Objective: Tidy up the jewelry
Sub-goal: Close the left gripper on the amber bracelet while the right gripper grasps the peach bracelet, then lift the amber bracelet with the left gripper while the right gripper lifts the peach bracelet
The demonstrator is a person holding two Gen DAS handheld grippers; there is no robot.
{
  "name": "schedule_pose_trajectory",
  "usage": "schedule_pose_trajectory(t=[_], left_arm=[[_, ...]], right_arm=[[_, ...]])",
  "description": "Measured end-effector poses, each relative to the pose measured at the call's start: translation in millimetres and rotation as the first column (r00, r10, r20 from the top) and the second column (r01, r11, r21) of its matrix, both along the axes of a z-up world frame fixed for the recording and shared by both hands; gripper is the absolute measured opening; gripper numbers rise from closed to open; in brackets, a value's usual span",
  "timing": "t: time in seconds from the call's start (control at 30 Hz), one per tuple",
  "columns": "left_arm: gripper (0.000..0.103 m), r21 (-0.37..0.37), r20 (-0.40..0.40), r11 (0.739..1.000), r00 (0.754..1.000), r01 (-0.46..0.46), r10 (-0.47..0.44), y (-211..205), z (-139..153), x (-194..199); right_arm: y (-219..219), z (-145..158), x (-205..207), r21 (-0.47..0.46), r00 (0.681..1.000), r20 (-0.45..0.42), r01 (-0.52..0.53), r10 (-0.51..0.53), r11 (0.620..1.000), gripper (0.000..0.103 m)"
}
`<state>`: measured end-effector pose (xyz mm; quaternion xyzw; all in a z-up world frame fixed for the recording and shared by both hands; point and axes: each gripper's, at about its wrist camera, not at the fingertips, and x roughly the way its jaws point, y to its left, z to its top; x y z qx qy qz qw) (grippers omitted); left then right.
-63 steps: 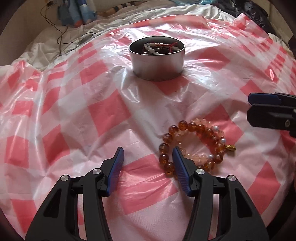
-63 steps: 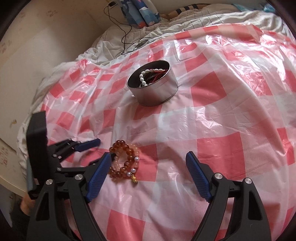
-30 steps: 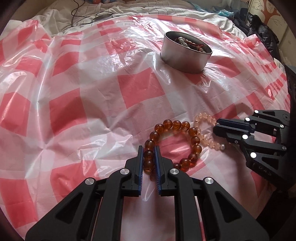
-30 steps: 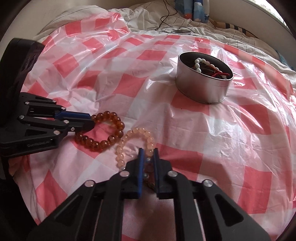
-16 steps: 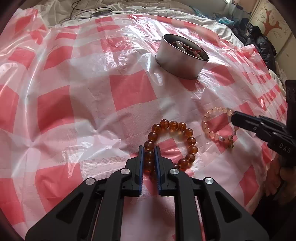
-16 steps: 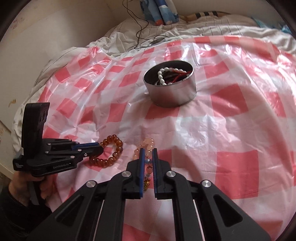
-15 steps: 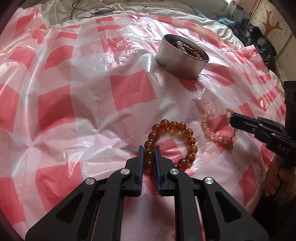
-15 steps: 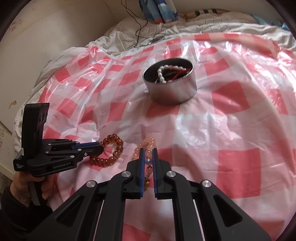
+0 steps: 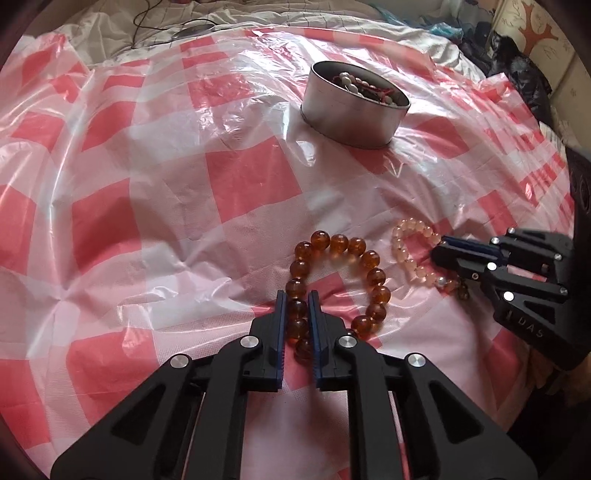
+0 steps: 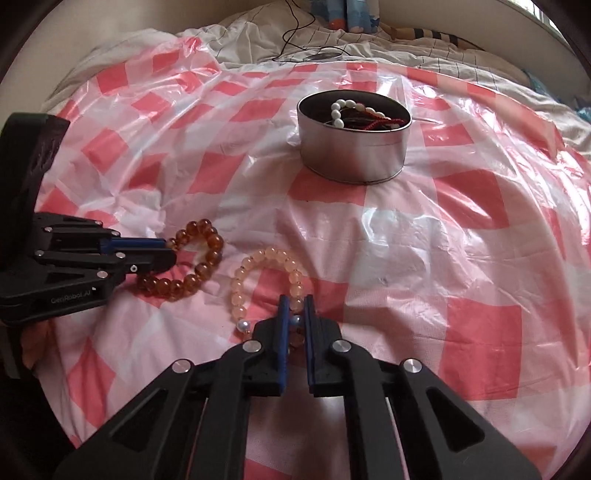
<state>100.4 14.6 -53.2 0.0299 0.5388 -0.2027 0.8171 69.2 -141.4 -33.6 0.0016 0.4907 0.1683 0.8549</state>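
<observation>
Your left gripper [image 9: 297, 306] has its blue-padded fingers [image 9: 281, 314] pinching the near side of the amber bead bracelet [image 9: 338, 280], with a couple of the brown beads caught between the pads and the rest of the loop lying on the red-and-white checked plastic sheet [image 9: 184, 192] that covers the bed. In the left wrist view your right gripper [image 9: 443, 251] comes in from 3 o'clock, its tips against the pale pink bead bracelet [image 9: 410, 254], which lies just beside the amber one, the two loops near but apart. From the right wrist view, the right gripper's fingers [image 10: 283, 317] are drawn close together around the near edge of that pink bracelet, gripping it where a pearl-like bead and a darker charm sit; the remainder of the loop rests on the sheet toward 12 o'clock from the tips. In that same view the left gripper reaches in from 9 o'clock, holding the amber bracelet at its left side. The round metal tin [image 10: 352, 147] stands upright farther up the sheet at about 12 to 1 o'clock, well apart from both bracelets, with white beads [image 10: 338, 109] and a red cord [image 10: 373, 123] lying inside it. Rumpled white bedding [image 10: 258, 40] and a dark cable [image 10: 295, 26] show beyond the sheet's far edge.
</observation>
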Motion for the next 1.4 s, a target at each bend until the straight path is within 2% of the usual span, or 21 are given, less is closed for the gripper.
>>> schedule_pose_trajectory(t=[0.1,0.17,0.2,0.3,0.47,0.57,0.7,0.87,1.4], left_arm=[[0.010,-0.065,0.009,0.998,1.000,-0.017,0.018,7,11,1],[0.010,-0.128,0.018,0.992,1.000,-0.021,0.024,11,21,1],[0.010,-0.160,0.026,0.987,0.999,-0.020,0.024,13,28,2],[0.010,-0.234,0.036,0.972,0.999,-0.015,0.024,12,40,3],[0.010,-0.270,0.043,0.963,0.999,-0.001,0.013,2,46,5],[0.010,-0.296,0.042,0.955,0.999,-0.005,0.019,-1,50,5],[0.010,-0.323,0.055,0.946,0.998,-0.007,0.027,-3,57,6],[0.010,-0.340,0.071,0.940,0.997,0.001,0.024,-11,65,9],[0.010,-0.267,0.218,0.963,0.975,0.032,0.028,-59,99,17]], right_arm=[[-19,3,4,0.202,0.999,-0.044,0.036,-0.027,0.979,0.008],[-34,8,6,0.361,0.997,-0.061,0.060,-0.041,0.931,0.008],[-43,9,7,0.443,0.997,-0.070,0.071,-0.044,0.894,0.008],[-60,11,7,0.594,0.995,-0.081,0.090,-0.052,0.800,0.008],[-76,20,6,0.740,0.996,-0.062,0.088,-0.062,0.666,0.008],[-83,22,5,0.783,0.995,-0.063,0.097,-0.076,0.614,0.008],[-88,25,6,0.802,0.993,-0.067,0.111,-0.096,0.587,0.008],[-94,27,6,0.812,0.993,-0.061,0.110,-0.104,0.573,0.008],[-107,39,4,0.845,0.992,-0.025,0.087,-0.124,0.527,0.008]])
